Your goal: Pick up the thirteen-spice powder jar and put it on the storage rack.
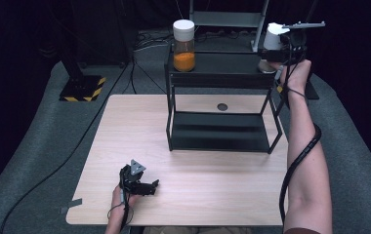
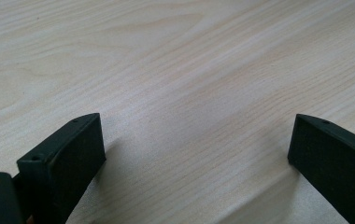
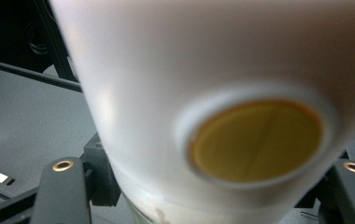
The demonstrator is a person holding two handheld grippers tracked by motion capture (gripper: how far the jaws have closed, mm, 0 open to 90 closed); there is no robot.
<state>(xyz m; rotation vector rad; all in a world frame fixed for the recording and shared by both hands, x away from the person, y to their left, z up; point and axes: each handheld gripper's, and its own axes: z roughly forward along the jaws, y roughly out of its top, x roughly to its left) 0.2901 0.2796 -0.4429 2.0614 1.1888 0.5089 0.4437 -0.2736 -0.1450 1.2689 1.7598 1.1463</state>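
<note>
Both forearms are bare from wrist to elbow, with a dark reddish sleeve edge at the right upper arm. The left gripper (image 1: 147, 186) is black, topped by a grey three-cornered plate, and a thin black cable trails from it. Its jaws are matte black blocks with small screw holes – a brass-ringed hole sits at one base. The right gripper (image 1: 277, 57) is black too, with brass-ringed screws and a thick black ribbed cable – it loops along the forearm
</note>
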